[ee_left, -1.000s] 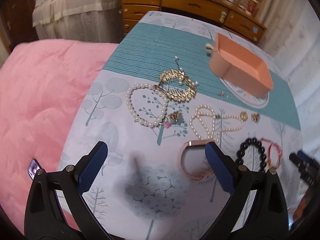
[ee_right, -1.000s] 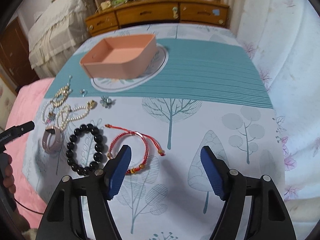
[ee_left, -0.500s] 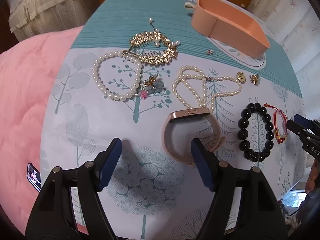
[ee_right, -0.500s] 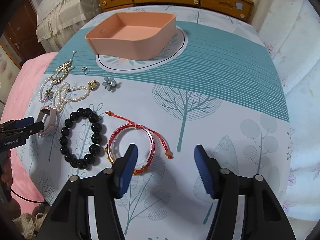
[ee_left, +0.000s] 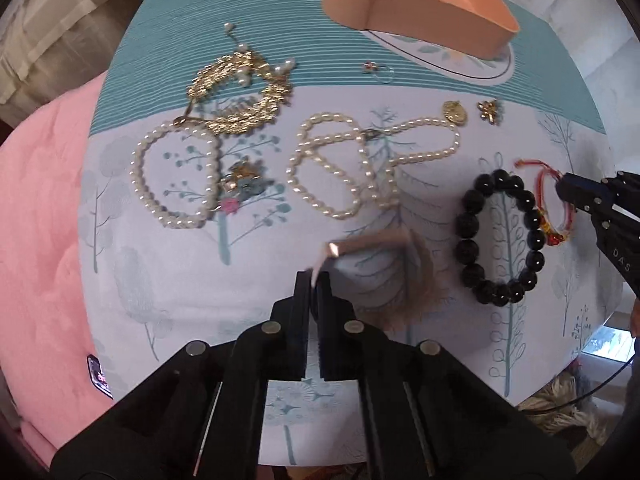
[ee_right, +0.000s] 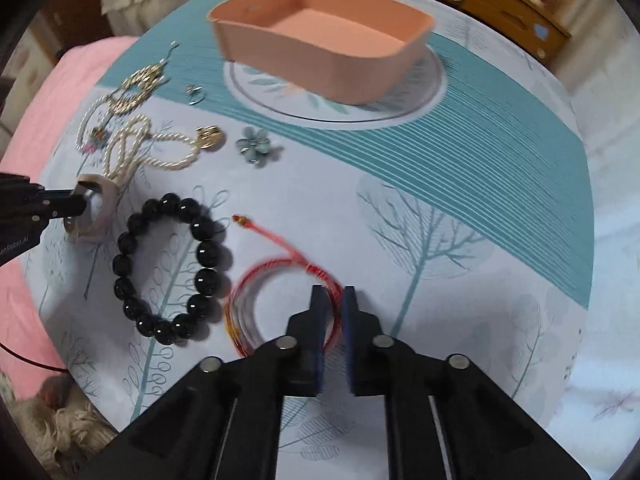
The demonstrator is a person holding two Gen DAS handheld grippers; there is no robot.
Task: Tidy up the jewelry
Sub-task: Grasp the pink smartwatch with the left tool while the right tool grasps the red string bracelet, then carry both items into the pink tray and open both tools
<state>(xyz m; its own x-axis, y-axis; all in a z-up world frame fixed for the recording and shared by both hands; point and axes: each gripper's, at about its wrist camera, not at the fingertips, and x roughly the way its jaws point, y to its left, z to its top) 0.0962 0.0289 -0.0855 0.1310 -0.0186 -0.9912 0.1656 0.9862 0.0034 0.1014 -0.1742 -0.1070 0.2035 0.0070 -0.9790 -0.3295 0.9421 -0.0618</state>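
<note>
Both grabs landed at once! The left gripper (ee_left: 316,280) pointed straight down, its jaws just snapped together on the near edge of the pink watch band (ee_left: 384,264), which stood blurred right ahead of its tips. Over on the other side, the right gripper (ee_right: 333,300) had just closed too, clamped on the near rim of the red string bracelet (ee_right: 280,304), whose loose tail trailed away ahead of it. The black bead bracelet (ee_right: 172,268) lay between the two grippers, untouched. Farther ahead of the left tips sat the pearl strands (ee_left: 348,164) and the gold piece (ee_left: 244,92), and beyond everything waited the peach tray (ee_right: 320,36), nothing in it as far as I could see. By my reckoning this was the pick-up step, two pieces at once. Next would call for lifting both cleanly, without snagging the beads, and carrying them forward to that tray.
</note>
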